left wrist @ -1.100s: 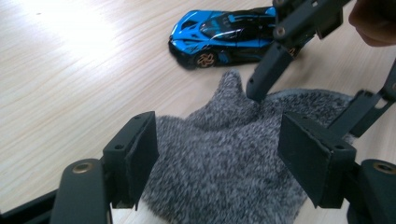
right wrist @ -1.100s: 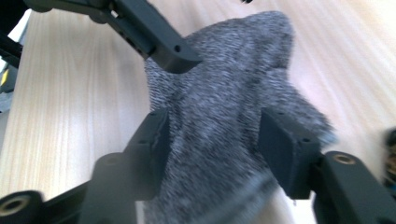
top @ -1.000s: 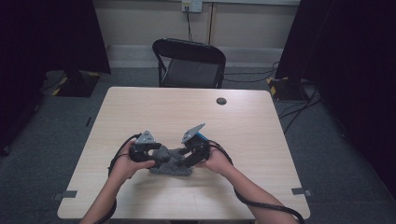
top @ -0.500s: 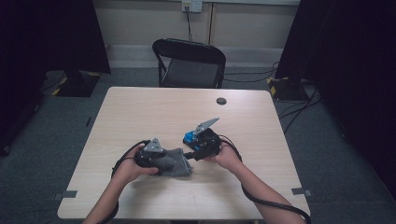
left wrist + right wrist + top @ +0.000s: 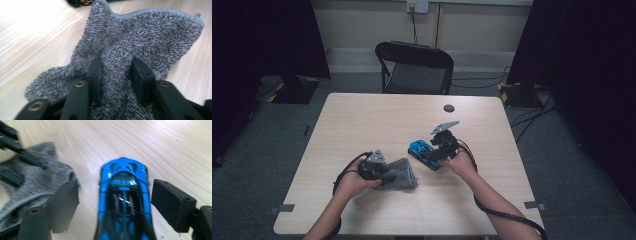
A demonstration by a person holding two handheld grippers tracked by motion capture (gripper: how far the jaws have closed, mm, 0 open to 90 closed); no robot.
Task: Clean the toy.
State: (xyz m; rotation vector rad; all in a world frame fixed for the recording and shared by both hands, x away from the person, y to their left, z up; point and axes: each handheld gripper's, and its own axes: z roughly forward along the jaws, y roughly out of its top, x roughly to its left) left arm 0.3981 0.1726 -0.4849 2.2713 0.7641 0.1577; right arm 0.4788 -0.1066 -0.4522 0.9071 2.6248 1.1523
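Left gripper [image 5: 379, 170] is pinching the grey cloth [image 5: 399, 175] at table [image 5: 362, 120] centre, jaws just closing, while right gripper [image 5: 443, 147], jaws just opening wide around the blue car [image 5: 424, 152] at cloth's 2 o'clock, is risking it rolling off.

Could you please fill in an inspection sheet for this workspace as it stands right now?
Surface: light wood table, bare apart from the items below.
Job's things: grey cloth bunched on the table; blue toy car beside it.
Clutter: small dark round object near the far edge.
Grippers: left gripper closing onto the cloth; right gripper opening, jaws clear of the car.
Cables: one trails from each gripper.
Surroundings: black folding chair, dark curtains.
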